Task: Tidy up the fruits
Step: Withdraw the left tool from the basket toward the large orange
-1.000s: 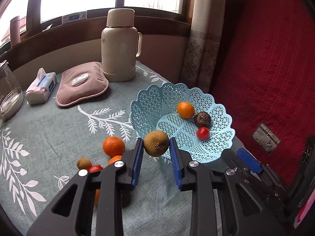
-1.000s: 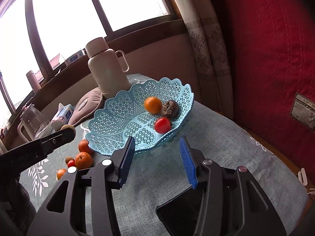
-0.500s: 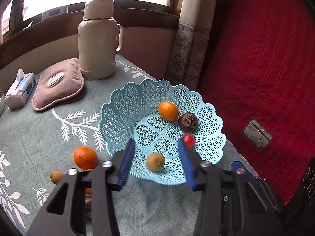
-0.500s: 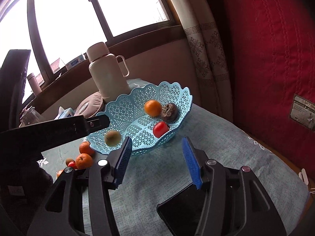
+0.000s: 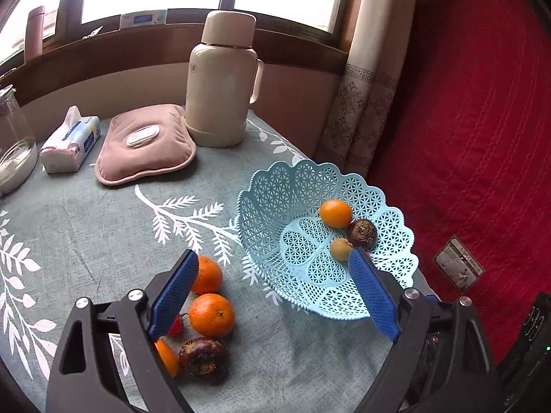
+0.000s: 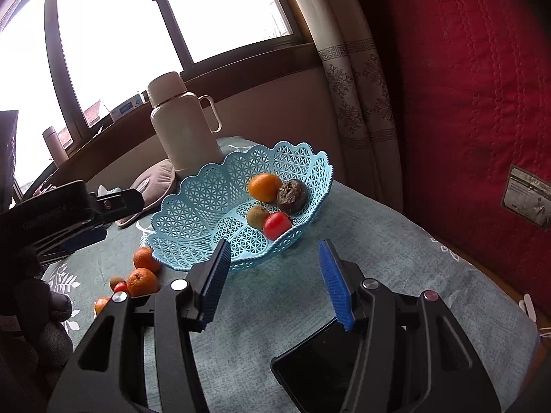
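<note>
Left claw: the left gripper (image 5: 272, 296) is released, its jaws just spread wide with nothing between the pads; it hangs over the near rim of the basket, one pad above the loose fruit on the cloth and the other at the basket's near edge.
Right claw: the right gripper (image 6: 272, 285) stands partly open and grips nothing, just short of the basket's near side, over bare tablecloth (image 6: 396, 251).
Basket: the pale blue lattice basket (image 5: 275, 206) sits on the table near the red quilted wall, with the thermos (image 5: 220, 79) beyond it.
Basket contents: four fruits, clustered on the side nearest the red wall: an orange (image 5: 335, 213), a dark wrinkled fruit (image 5: 361, 232) touching it, a kiwi (image 5: 340, 248) just beside both, and a red tomato (image 6: 277, 225), which the left wrist view mostly hides behind the pad.
Left outside the basket: beside its near-left rim lie two oranges (image 5: 210, 314), a dark purple fruit (image 5: 204, 358), a small red fruit and part of another orange behind the left pad; the right wrist view also shows a small brownish fruit in that group.
Progress: judged roughly at the halfway mark; the kiwi is in, and about as many pieces are still on the cloth.
Next: likely a reach for the nearest orange.
</note>
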Motion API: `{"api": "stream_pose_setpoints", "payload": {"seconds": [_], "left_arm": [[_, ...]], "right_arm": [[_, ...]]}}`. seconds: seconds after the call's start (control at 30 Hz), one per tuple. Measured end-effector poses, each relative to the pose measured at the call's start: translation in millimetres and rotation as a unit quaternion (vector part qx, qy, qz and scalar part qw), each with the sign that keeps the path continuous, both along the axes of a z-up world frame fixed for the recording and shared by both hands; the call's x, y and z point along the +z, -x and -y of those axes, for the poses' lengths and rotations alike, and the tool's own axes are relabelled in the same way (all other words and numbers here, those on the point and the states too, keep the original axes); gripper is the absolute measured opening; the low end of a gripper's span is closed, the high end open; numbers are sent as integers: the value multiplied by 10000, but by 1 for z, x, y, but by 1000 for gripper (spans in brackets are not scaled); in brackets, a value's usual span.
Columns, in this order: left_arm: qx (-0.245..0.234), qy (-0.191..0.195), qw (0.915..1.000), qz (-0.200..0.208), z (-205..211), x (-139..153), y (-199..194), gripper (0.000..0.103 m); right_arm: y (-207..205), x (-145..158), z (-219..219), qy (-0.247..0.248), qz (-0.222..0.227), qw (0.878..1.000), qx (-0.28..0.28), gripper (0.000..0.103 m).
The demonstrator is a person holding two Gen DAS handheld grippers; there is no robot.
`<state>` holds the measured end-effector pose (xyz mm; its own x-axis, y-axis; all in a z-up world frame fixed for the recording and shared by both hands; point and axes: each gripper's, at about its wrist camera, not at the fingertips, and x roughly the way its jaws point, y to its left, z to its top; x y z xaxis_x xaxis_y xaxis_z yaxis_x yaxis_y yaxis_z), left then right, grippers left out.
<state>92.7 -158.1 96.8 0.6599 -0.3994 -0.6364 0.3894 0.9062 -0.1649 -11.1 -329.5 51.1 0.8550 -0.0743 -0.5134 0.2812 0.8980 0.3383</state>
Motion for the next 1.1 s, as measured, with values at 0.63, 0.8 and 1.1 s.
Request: {"api": "stream_pose_setpoints", "payload": {"seconds": [0.63, 0.8, 1.1], "left_arm": [[1008, 261, 9946, -43, -102, -1, 8, 91], [1079, 301, 9936, -148, -112, -8, 9, 91], [1070, 181, 9931, -449, -116, -27, -8, 91]], "right_arm": [[3, -3, -5, -2, -269, 9996, -77, 56], [3, -3, -13, -39, -350, 9994, 36, 56], [5, -5, -32, -80, -447, 9986, 289, 56]]}}
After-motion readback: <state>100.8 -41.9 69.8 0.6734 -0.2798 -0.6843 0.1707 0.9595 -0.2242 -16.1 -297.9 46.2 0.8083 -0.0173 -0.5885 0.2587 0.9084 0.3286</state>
